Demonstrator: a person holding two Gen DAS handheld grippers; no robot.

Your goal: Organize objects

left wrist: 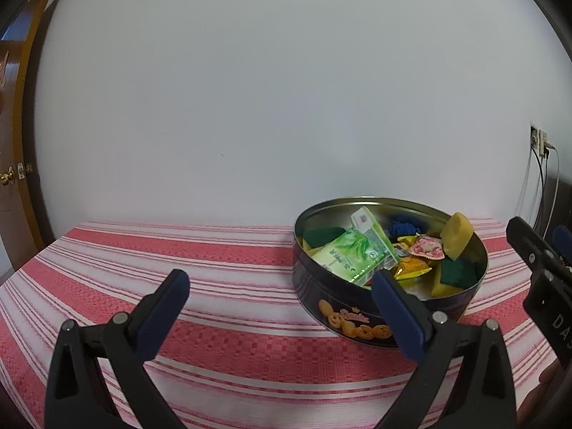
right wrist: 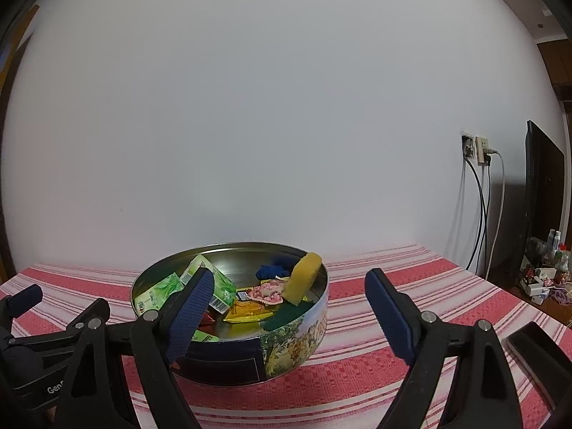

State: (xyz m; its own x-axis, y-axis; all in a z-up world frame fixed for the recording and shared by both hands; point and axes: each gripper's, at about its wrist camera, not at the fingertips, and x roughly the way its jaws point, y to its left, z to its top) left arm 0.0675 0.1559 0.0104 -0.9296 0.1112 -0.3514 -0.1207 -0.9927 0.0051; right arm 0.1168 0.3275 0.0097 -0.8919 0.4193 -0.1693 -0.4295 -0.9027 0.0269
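A round dark cookie tin (left wrist: 343, 307) stands on the red-and-white striped tablecloth (left wrist: 221, 250). It holds green tissue packs (left wrist: 352, 250), yellow-and-green sponges (left wrist: 455, 236), a blue knitted item (left wrist: 402, 228) and snack sachets (left wrist: 425, 248). My left gripper (left wrist: 282, 287) is open and empty, left of the tin, its right finger in front of the rim. In the right wrist view the tin (right wrist: 286, 343) sits at centre left. My right gripper (right wrist: 287, 291) is open and empty, its left finger before the tin's near side.
A white wall stands close behind the table. A dark phone (right wrist: 540, 354) lies on the cloth at the right. Wall sockets with cables (right wrist: 479, 150) and a dark panel (right wrist: 543, 193) are at the right. A wooden door (left wrist: 14, 114) is at the left.
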